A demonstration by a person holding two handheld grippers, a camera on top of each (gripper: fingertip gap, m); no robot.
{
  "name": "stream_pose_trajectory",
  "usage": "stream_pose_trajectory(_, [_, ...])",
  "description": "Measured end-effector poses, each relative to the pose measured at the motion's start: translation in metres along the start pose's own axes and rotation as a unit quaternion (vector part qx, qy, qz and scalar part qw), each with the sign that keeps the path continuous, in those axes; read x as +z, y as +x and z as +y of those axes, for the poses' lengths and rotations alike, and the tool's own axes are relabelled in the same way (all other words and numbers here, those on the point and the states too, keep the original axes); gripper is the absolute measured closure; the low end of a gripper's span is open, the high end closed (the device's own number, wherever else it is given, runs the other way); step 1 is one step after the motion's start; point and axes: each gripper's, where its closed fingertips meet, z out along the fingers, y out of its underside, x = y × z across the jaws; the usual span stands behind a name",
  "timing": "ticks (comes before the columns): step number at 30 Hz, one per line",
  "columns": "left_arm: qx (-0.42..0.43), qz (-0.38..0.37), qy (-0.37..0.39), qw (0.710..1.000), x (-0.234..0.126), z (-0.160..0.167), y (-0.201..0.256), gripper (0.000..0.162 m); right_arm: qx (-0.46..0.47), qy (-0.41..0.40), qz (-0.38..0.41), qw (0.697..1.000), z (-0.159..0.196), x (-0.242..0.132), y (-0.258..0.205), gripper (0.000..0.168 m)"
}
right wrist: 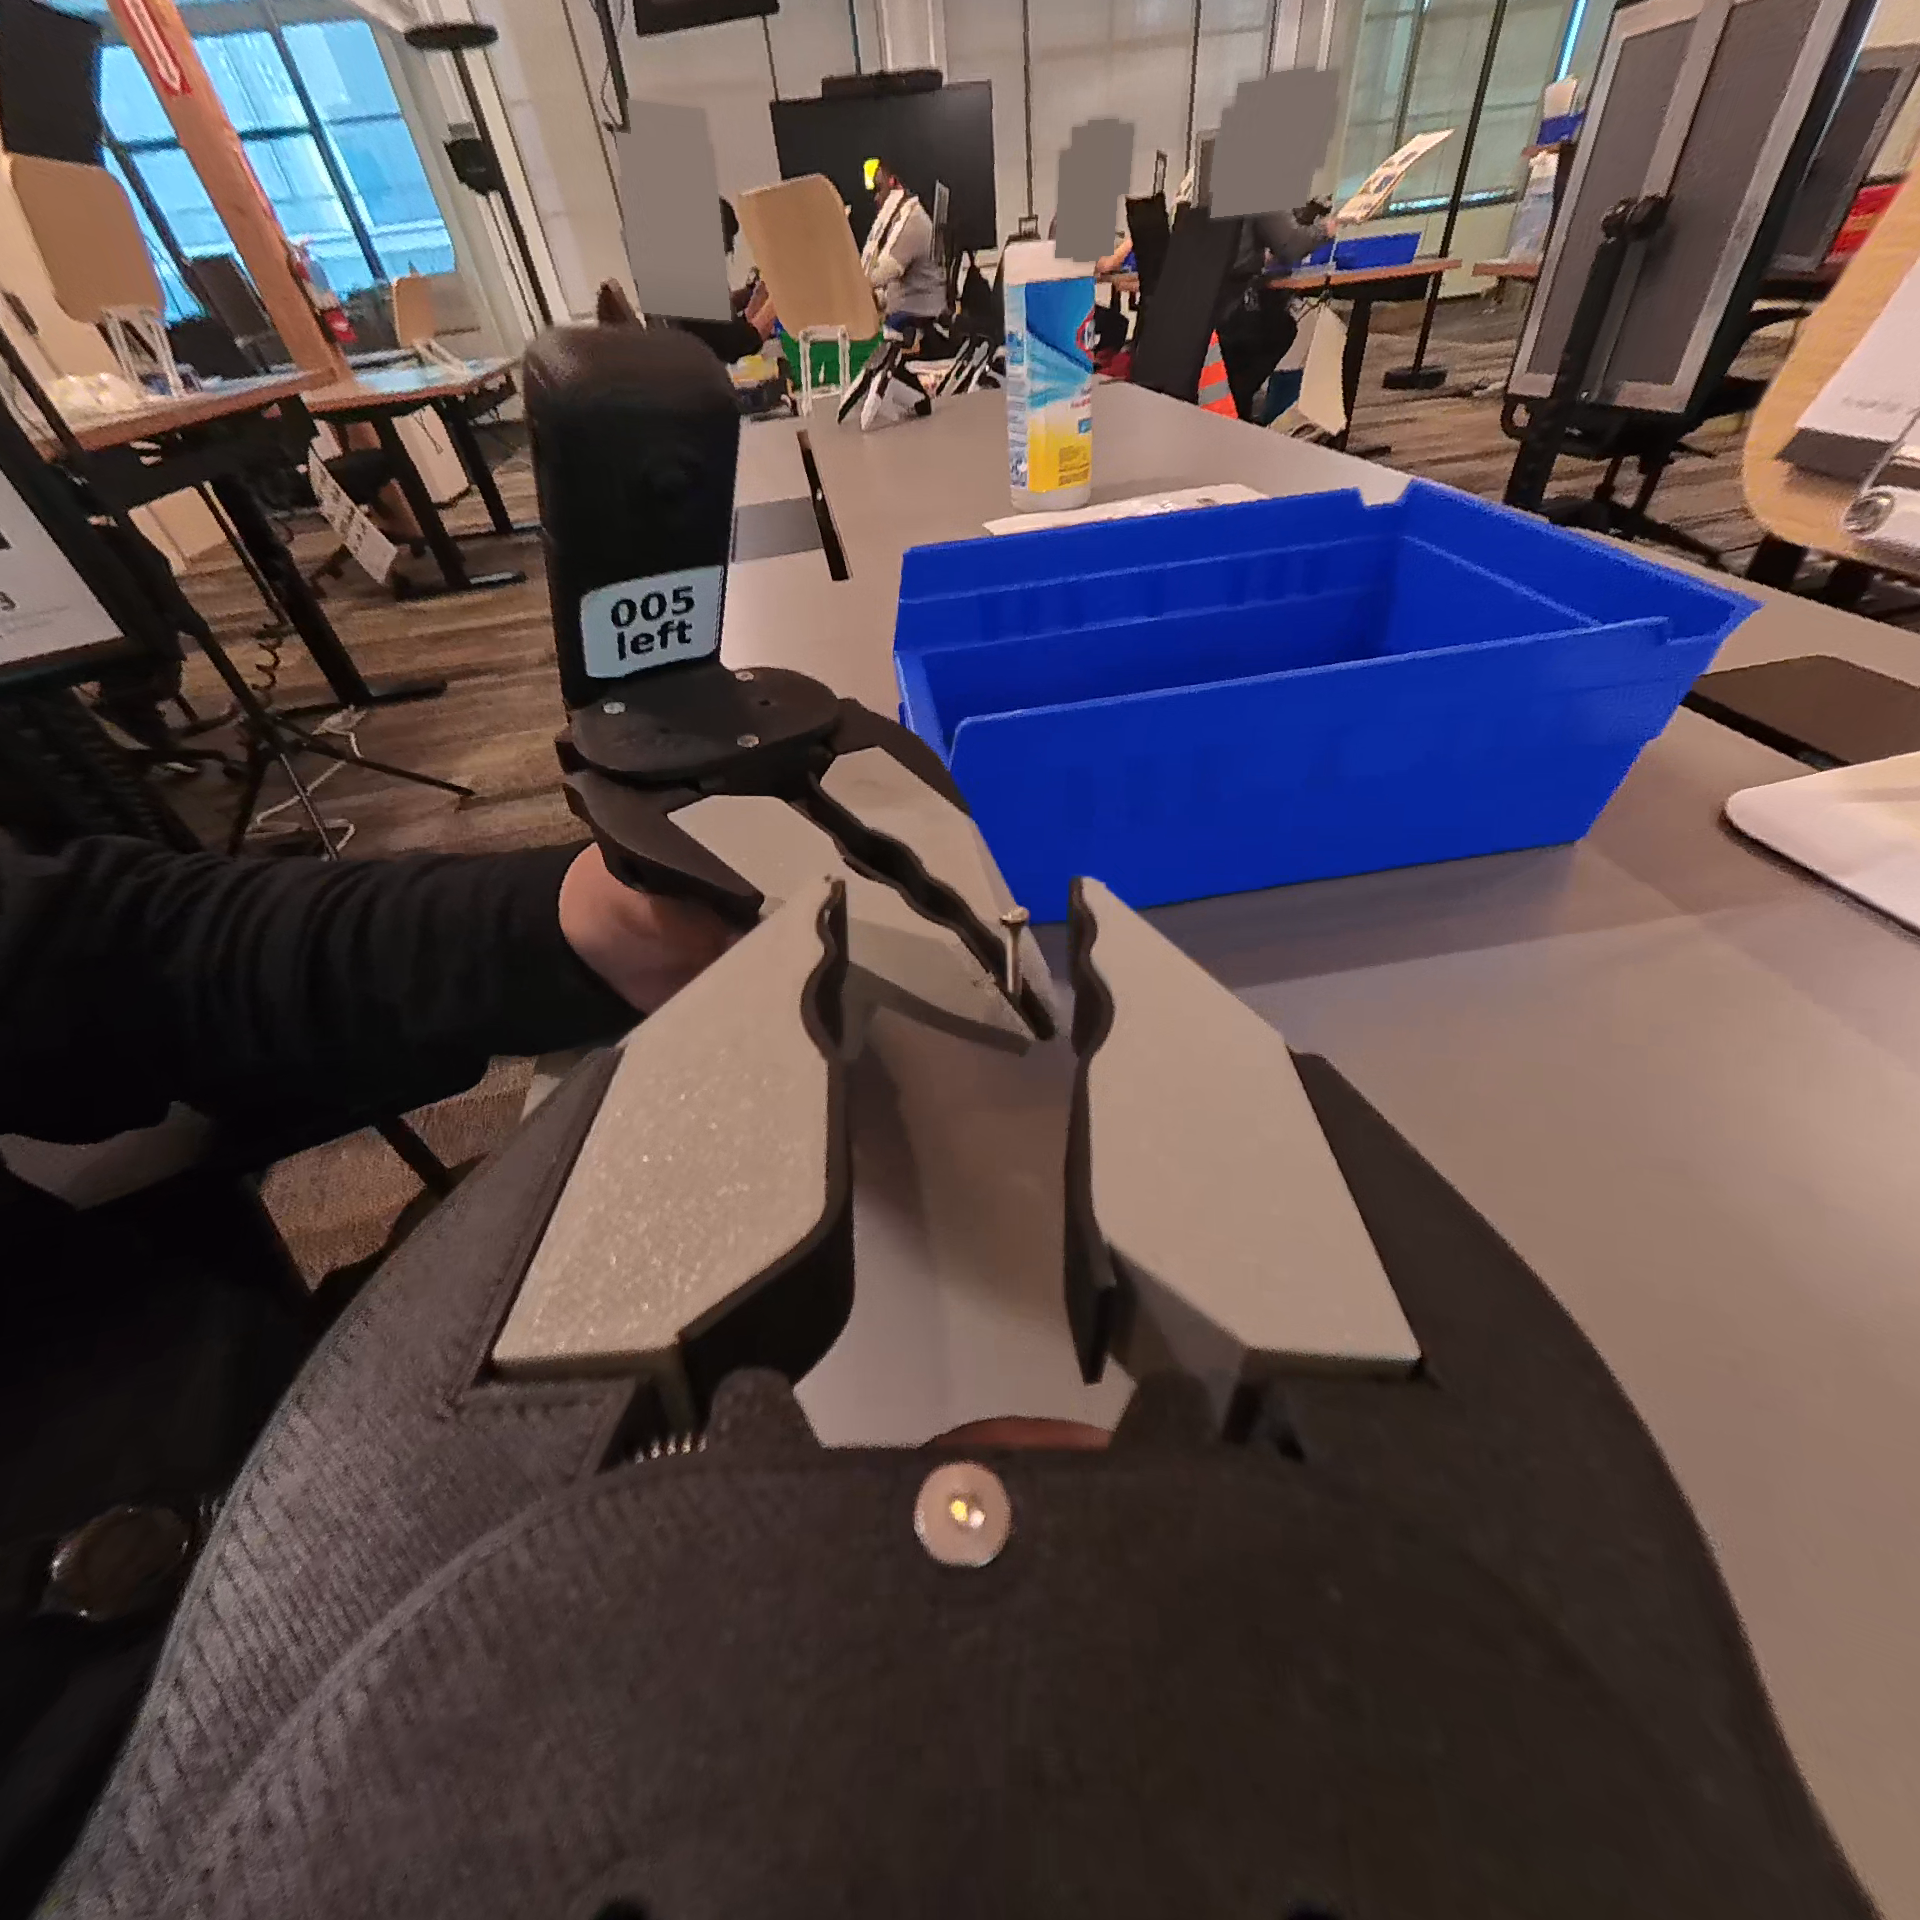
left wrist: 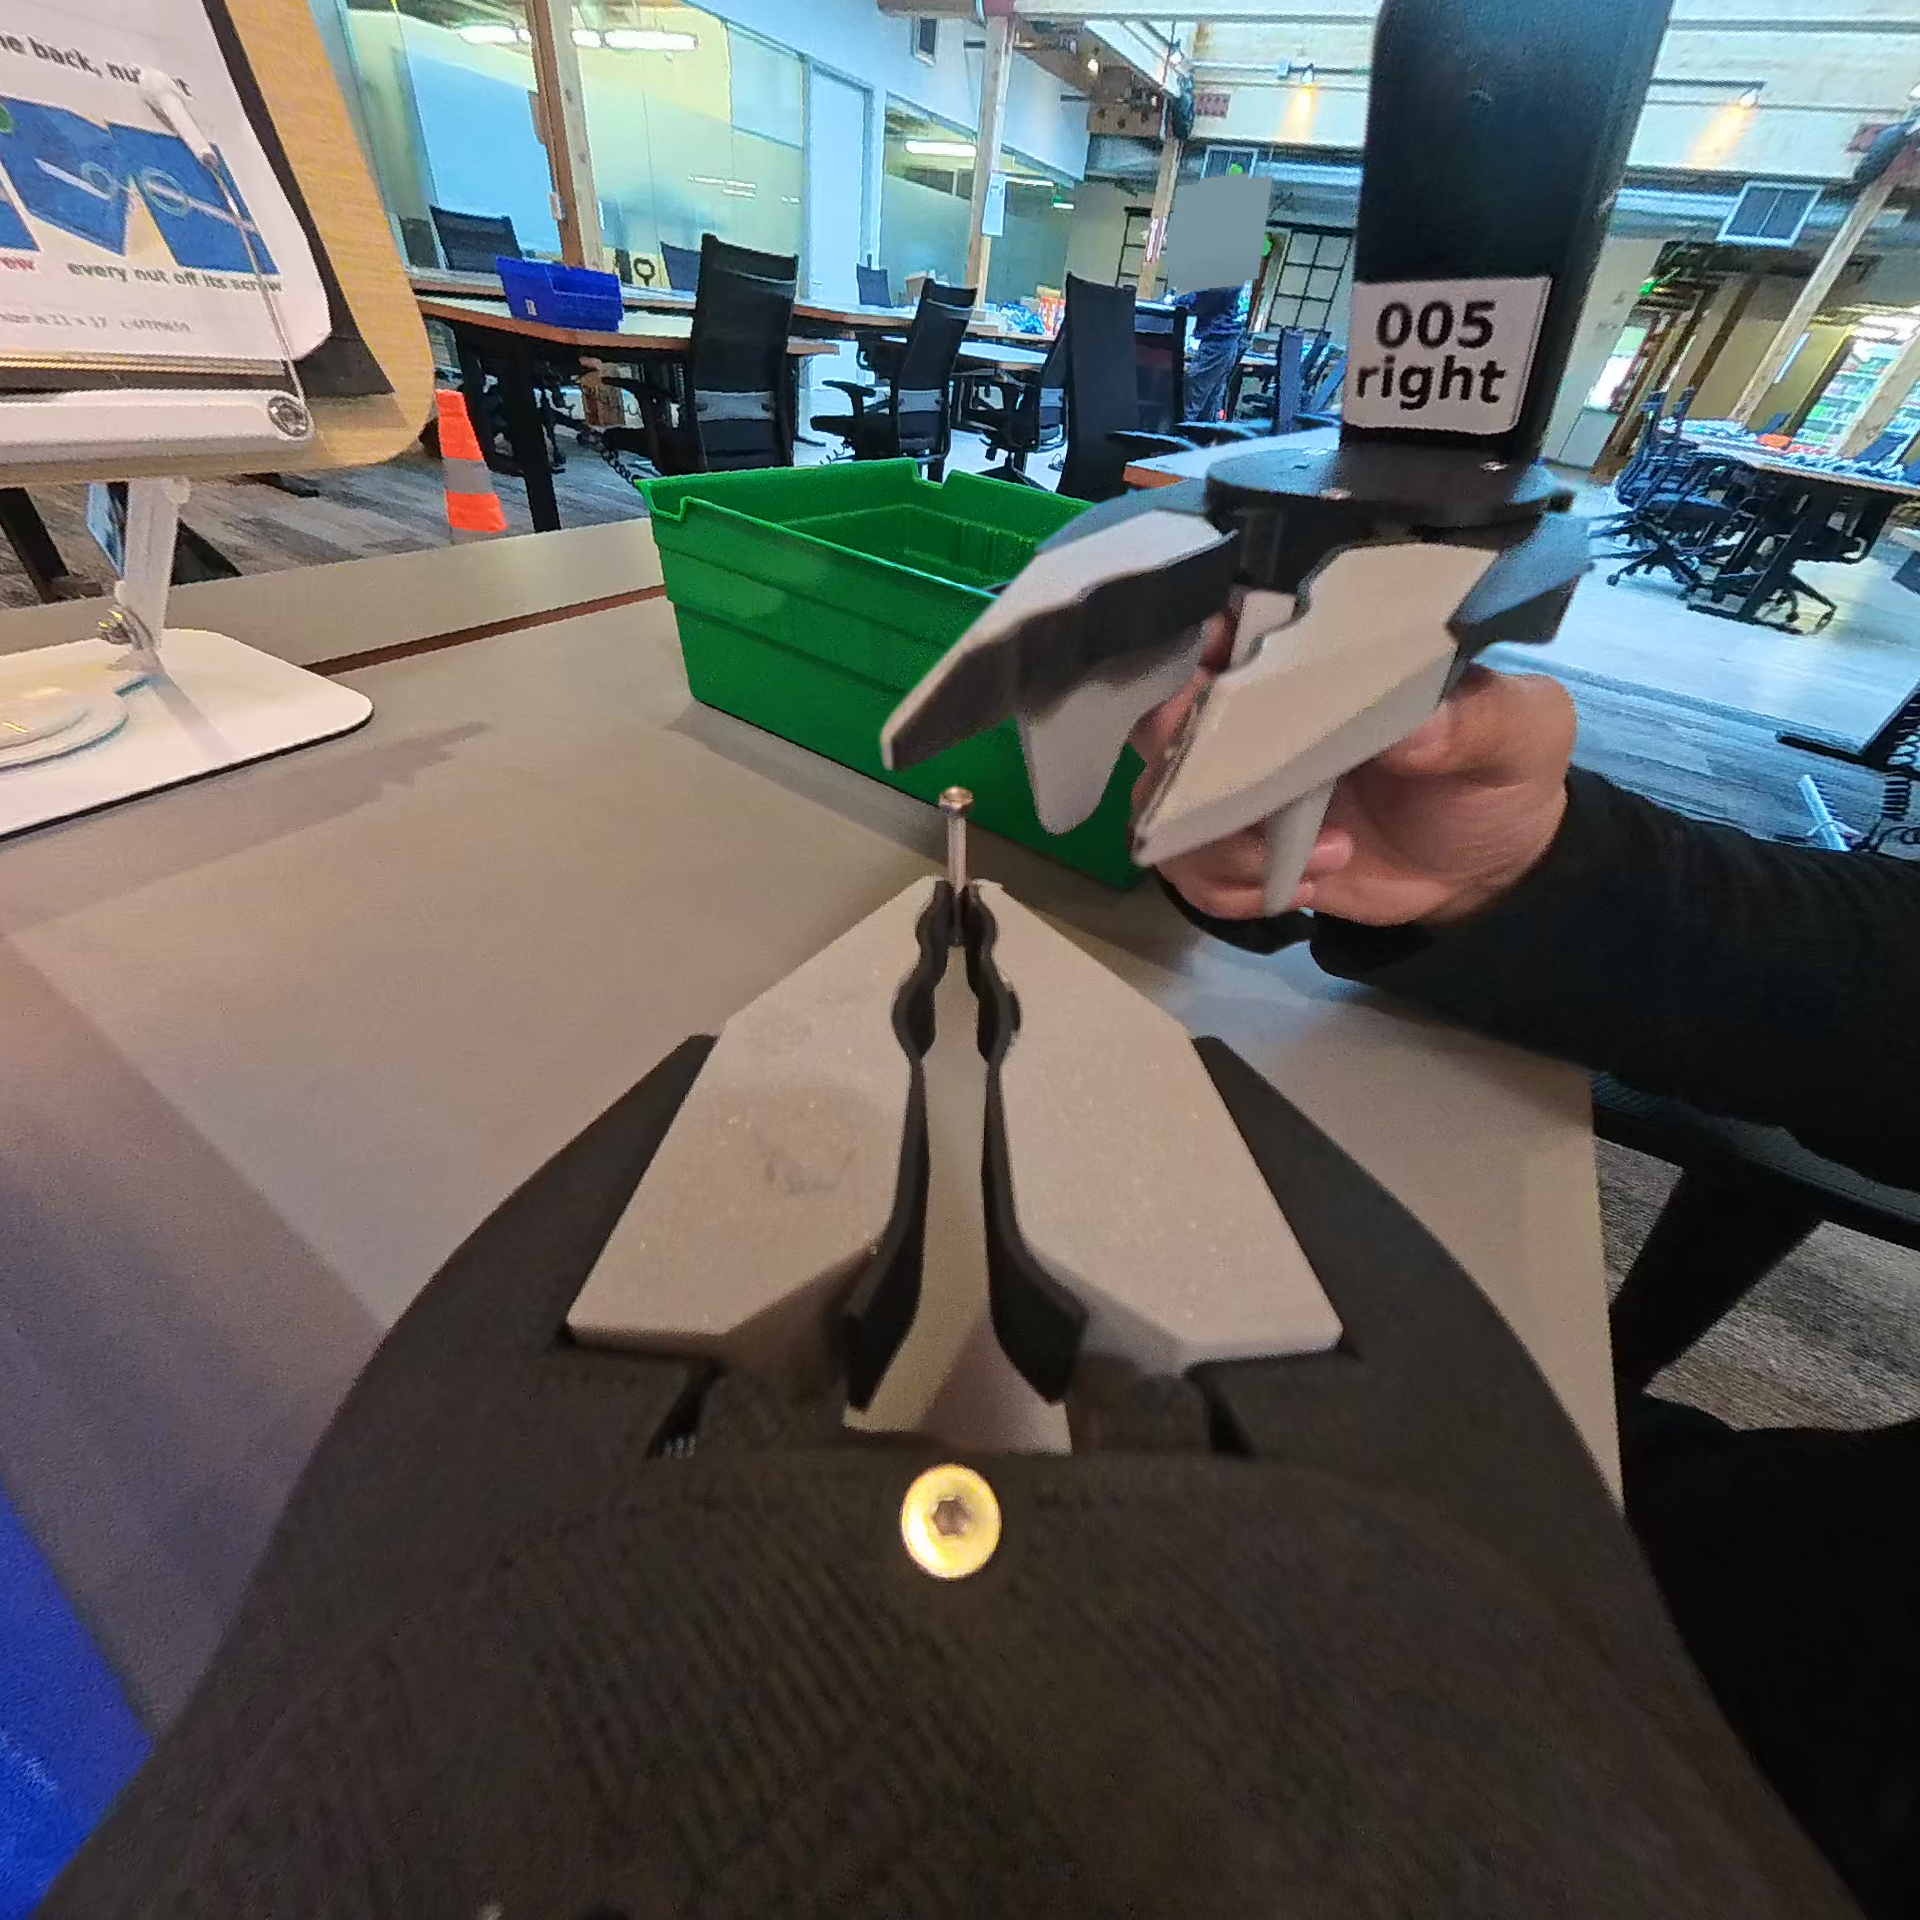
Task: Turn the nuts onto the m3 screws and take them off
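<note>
My left gripper (left wrist: 958, 914) is shut on a thin silver m3 screw (left wrist: 956, 844) and holds it upright above the grey table, head up. No nut shows on the screw. My right gripper (left wrist: 977, 758) is open and empty, up and to the right of the screw's head, held by a hand in a black sleeve. In the right wrist view my right gripper (right wrist: 956, 914) is open, and the screw (right wrist: 1014, 956) stands just beyond, between its fingertips, in the left gripper (right wrist: 1029, 1013).
A green bin (left wrist: 831, 613) stands on the table behind the screw. A blue bin (right wrist: 1299, 717) stands to the right in the right wrist view. A white stand (left wrist: 156, 707) with an instruction sheet is at the left. A wipes canister (right wrist: 1049, 395) stands farther back. My two grippers' fingertips are within a few centimetres of each other.
</note>
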Motion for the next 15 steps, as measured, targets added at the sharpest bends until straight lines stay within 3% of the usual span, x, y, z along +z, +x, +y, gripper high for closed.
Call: stream_pose_trajectory(15, [0.014,0.011,-0.007,1.000,0.004,0.002,0.008,0.162,0.014,-0.015,-0.025,0.999,0.009,0.017,-0.011,0.128])
